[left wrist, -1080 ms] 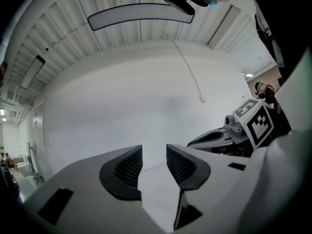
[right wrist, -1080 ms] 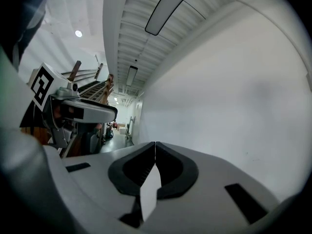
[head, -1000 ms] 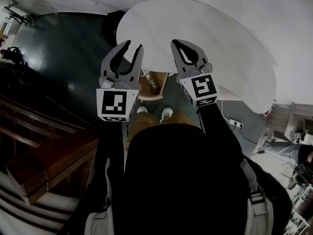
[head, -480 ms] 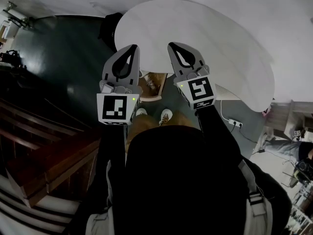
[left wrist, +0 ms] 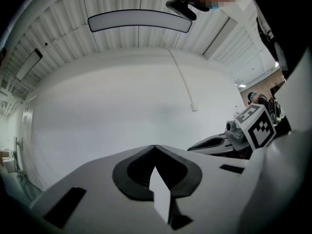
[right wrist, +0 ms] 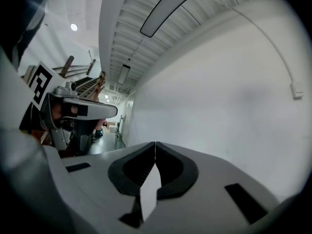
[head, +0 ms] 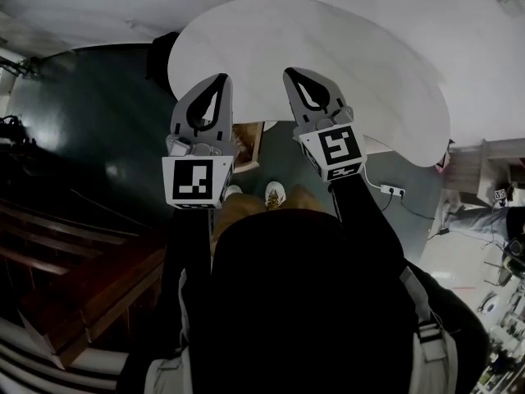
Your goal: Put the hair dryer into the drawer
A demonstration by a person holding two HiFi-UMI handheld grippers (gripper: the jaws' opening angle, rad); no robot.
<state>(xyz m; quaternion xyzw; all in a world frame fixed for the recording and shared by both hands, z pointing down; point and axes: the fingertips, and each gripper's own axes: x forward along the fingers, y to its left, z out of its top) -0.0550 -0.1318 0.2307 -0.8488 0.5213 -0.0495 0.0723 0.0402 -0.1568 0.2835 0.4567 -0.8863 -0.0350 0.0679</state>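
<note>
No hair dryer and no drawer can be made out in any view. In the head view my left gripper (head: 224, 79) and right gripper (head: 289, 72) are held up side by side in front of my chest, over the near edge of a white rounded tabletop (head: 328, 48). Both point level at a plain white wall (left wrist: 122, 91). The left gripper (left wrist: 155, 146) is shut with nothing between its jaws. The right gripper (right wrist: 155, 143) is likewise shut and empty. Each gripper view catches the other gripper at its side.
A small wooden piece (head: 248, 140) lies on the dark floor below the table's edge, just beyond my shoes (head: 275, 194). Wooden stairs (head: 74, 277) run along the left. A power strip (head: 392, 190) lies on the floor at right.
The left gripper's jaws, open a second ago, have closed. Both grippers have shifted slightly level, and the tabletop now sits more to the left in the head view.
</note>
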